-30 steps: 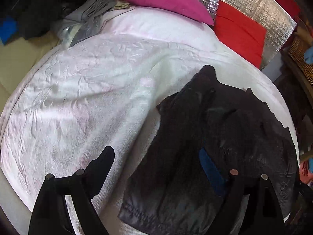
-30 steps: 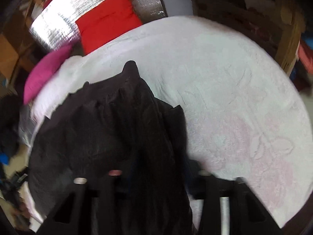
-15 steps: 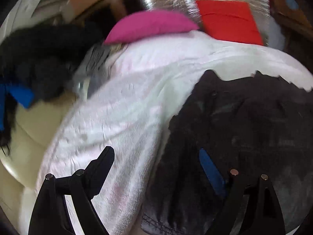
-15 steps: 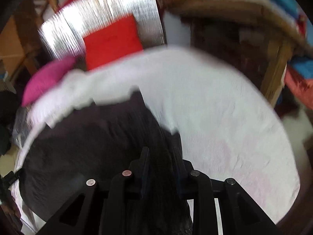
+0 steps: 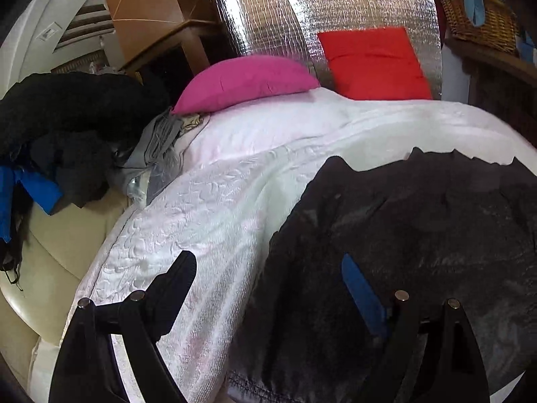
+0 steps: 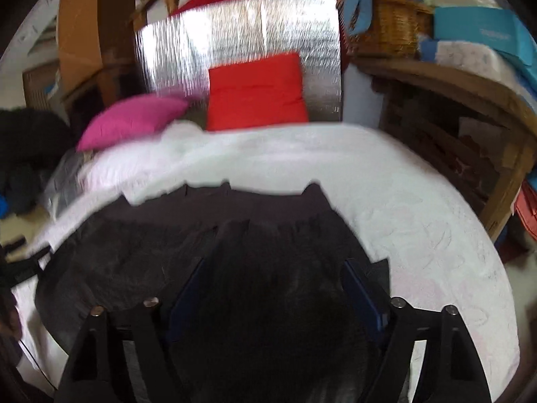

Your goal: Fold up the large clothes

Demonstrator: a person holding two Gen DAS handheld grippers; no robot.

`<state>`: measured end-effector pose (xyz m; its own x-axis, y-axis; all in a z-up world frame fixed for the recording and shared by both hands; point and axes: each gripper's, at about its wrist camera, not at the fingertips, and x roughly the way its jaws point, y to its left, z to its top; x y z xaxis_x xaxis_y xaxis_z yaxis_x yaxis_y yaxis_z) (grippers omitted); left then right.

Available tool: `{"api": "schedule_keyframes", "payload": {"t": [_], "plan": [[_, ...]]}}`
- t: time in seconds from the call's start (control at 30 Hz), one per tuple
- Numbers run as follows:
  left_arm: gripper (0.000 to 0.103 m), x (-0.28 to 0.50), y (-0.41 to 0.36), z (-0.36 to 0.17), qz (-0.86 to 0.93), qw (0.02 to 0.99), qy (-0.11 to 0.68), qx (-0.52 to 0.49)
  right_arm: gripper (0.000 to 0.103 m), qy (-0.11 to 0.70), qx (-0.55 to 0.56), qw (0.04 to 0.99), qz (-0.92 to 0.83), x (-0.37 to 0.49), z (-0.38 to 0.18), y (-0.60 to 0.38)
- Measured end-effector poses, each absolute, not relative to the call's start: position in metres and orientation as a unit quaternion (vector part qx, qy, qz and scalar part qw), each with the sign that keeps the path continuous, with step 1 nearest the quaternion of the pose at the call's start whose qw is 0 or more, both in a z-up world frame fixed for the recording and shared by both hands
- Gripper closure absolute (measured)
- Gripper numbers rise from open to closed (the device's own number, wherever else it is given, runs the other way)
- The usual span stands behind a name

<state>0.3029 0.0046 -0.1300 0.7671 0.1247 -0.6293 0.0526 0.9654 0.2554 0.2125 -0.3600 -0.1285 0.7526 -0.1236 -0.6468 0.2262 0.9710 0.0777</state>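
Right gripper (image 6: pixel 275 288) jaws have just been opening, dark garment (image 6: pixel 268 252) loose between them; left gripper (image 5: pixel 268 285) gapes empty. One fold looks laid, more remain.

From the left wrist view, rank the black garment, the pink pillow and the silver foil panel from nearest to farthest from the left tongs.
1. Black garment: on the white bedcover, right by the left tongs, under their right finger.
2. Pink pillow: at the head of the bed, left of centre.
3. Silver foil panel: upright behind the pillows, farthest.
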Motion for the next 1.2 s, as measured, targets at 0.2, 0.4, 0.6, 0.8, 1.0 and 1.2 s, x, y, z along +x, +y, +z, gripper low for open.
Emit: {"api": "schedule_keyframes", "payload": {"t": [0.2,0.4,0.6,0.8,1.0,1.2], "plan": [[0.014,0.302,0.004,-0.128,0.018,0.933,0.335,0.127,0.021,0.451,0.125,0.878,-0.106,0.234,-0.178,-0.377],[0.014,0.301,0.004,-0.129,0.015,0.934,0.334,0.128,0.017,0.46,0.114,0.875,-0.098,0.231,-0.178,-0.381],[0.014,0.313,0.015,-0.135,-0.047,0.921,0.373,0.103,0.017,0.419,0.17,0.891,-0.041,0.222,-0.147,-0.404],[0.013,0.338,0.049,-0.143,-0.171,0.886,0.432,-0.011,0.016,0.392,0.3,0.868,-0.051,0.189,-0.149,-0.495],[0.013,0.355,0.064,-0.163,-0.229,0.839,0.485,-0.089,0.016,0.388,0.428,0.816,-0.028,0.17,-0.185,-0.561],[0.009,0.363,0.058,-0.182,-0.255,0.811,0.517,-0.097,0.016,0.408,0.45,0.793,0.045,0.175,-0.208,-0.567]]}}
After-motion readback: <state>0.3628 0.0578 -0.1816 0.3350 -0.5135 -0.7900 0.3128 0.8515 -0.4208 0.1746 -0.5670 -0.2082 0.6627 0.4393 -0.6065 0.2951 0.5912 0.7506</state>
